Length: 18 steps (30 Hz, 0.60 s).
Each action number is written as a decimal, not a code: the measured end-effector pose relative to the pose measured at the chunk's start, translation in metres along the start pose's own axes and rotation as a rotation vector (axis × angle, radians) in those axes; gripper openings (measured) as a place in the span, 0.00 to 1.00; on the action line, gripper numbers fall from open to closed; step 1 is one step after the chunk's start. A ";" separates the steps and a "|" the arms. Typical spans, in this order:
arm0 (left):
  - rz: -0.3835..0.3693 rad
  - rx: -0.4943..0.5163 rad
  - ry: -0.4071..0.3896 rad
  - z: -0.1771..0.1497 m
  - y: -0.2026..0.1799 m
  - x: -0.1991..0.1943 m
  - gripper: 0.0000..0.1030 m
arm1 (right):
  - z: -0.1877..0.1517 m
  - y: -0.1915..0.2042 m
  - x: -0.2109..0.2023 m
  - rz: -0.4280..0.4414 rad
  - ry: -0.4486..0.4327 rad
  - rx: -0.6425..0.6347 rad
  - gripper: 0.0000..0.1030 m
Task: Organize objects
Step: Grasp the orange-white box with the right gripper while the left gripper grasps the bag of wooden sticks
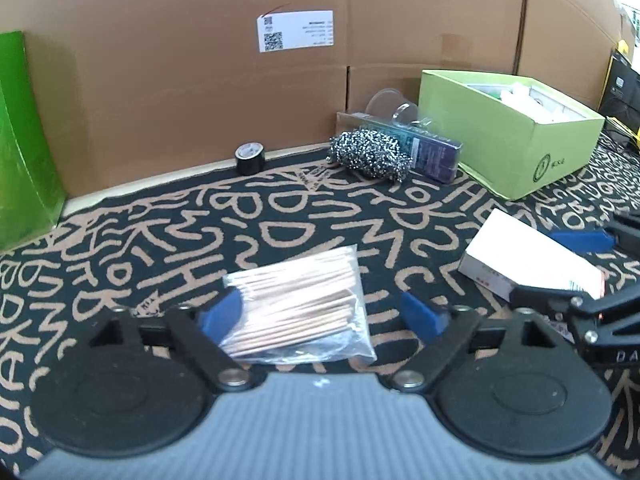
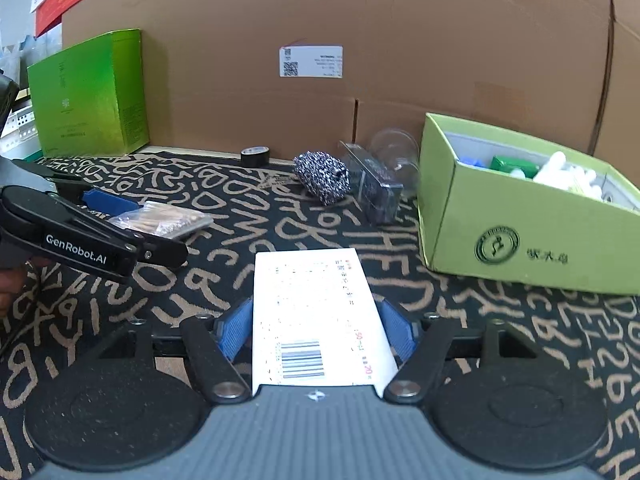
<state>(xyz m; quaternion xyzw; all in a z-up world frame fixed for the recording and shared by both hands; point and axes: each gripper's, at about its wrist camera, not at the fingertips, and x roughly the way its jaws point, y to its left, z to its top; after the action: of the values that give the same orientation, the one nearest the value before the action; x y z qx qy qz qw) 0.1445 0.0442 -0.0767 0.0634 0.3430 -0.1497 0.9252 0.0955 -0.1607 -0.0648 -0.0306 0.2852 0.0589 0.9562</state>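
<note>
A clear bag of wooden sticks (image 1: pixel 296 304) lies on the patterned cloth between the blue pads of my left gripper (image 1: pixel 324 312), whose jaws are wide open around it. The bag also shows in the right wrist view (image 2: pixel 168 216), with the left gripper (image 2: pixel 92 224) over it. A white flat box (image 2: pixel 316 320) sits between the pads of my right gripper (image 2: pixel 316 328); the pads stand at its two sides, and it is unclear whether they press it. The white box (image 1: pixel 524 260) shows in the left wrist view too. An open light-green box (image 2: pixel 520 216) holds several items.
A steel wool scourer (image 1: pixel 368 152), a dark packaged box (image 1: pixel 424 148), a clear plastic cup (image 1: pixel 392 108) and a black tape roll (image 1: pixel 250 158) lie by the cardboard wall. A tall green box (image 2: pixel 92 96) stands at the left.
</note>
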 end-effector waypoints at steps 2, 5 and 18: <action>0.027 -0.010 0.006 0.000 0.001 0.004 0.93 | 0.000 0.000 0.001 0.002 0.006 0.007 0.71; 0.044 -0.020 0.024 0.002 0.005 0.010 0.77 | -0.002 -0.001 0.001 0.009 0.009 0.014 0.71; -0.016 0.033 0.012 0.017 -0.021 0.001 0.39 | -0.008 -0.015 -0.030 0.003 -0.091 0.078 0.70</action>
<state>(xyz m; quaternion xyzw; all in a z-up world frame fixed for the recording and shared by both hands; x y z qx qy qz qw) 0.1493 0.0199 -0.0648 0.0769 0.3465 -0.1627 0.9206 0.0680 -0.1793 -0.0547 0.0099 0.2434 0.0507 0.9686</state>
